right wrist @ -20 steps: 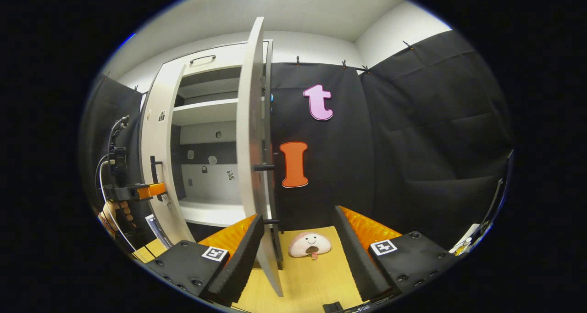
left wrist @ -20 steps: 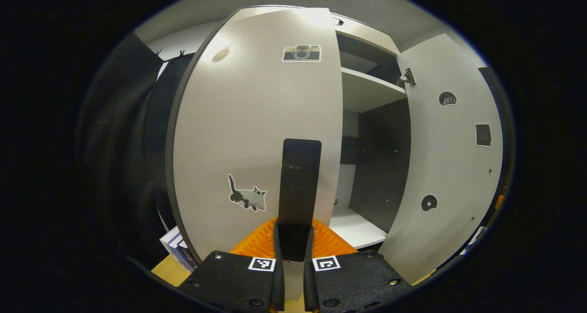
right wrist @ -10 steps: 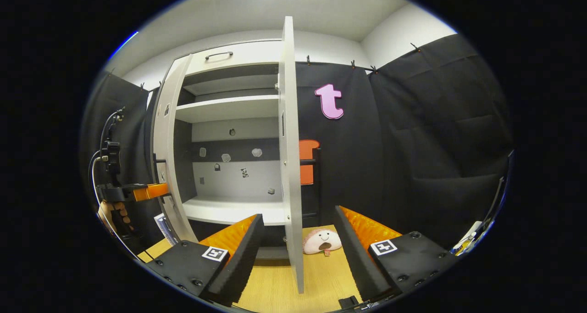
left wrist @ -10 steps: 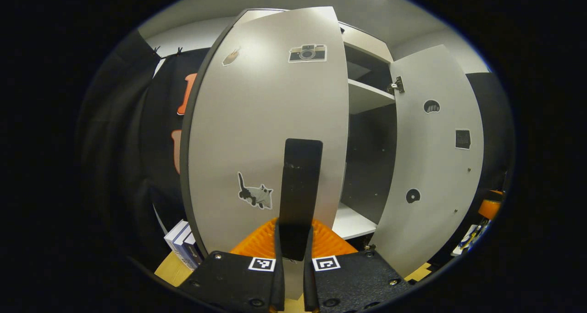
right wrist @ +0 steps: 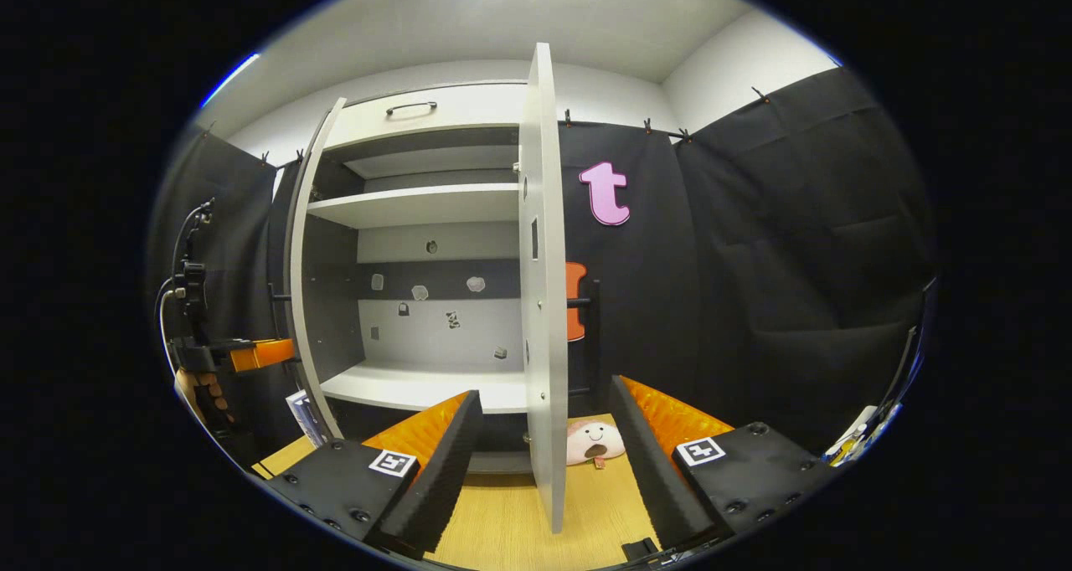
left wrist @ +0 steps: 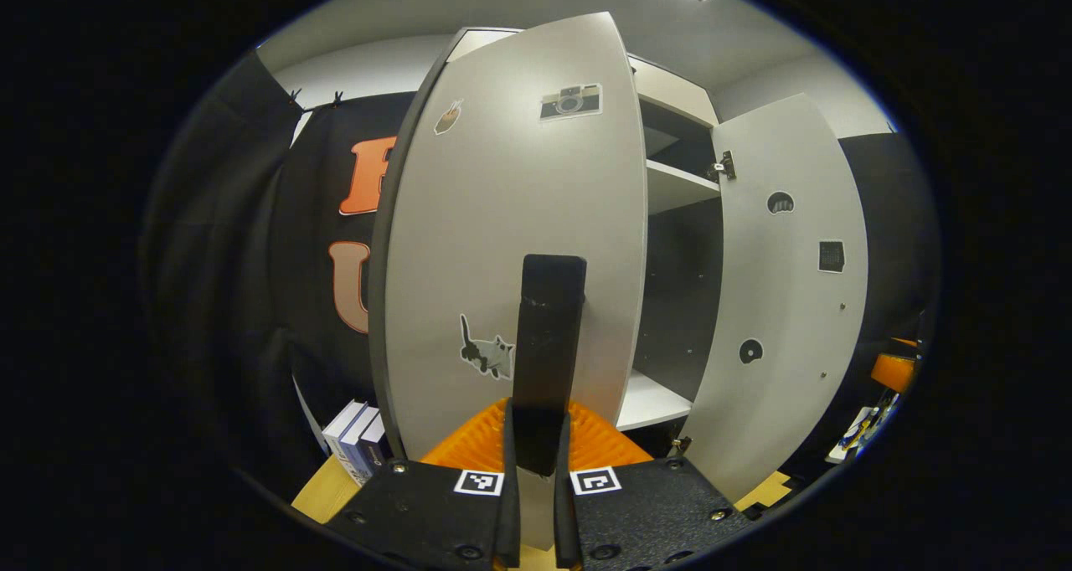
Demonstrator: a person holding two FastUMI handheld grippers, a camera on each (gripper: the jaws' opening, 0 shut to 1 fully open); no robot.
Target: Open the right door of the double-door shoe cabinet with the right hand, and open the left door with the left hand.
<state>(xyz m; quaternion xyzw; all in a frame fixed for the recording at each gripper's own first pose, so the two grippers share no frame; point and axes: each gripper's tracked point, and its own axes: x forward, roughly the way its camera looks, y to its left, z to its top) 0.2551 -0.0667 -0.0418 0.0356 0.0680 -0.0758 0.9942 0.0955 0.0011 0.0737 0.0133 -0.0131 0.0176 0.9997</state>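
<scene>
- Left door (left wrist: 519,244): pale grey face, dark edge; camera sticker (left wrist: 570,102) at 12 o'clock, grey-and-black cat sticker (left wrist: 488,356) at 7 o'clock.
- Handle (left wrist: 546,345) on that door: black.
- Right door (left wrist: 787,303): pale grey inside, with small black stickers.
- Cabinet (right wrist: 419,303) interior: white shelves, a grey back with one dark band, small grey and black stickers.
- Floor (right wrist: 502,521): light wood grain.
- Plush (right wrist: 594,442) at 6 o'clock in the right gripper view: pink and cream.
- Books (left wrist: 356,441) at 7 o'clock in the left gripper view: white and dark blue.
</scene>
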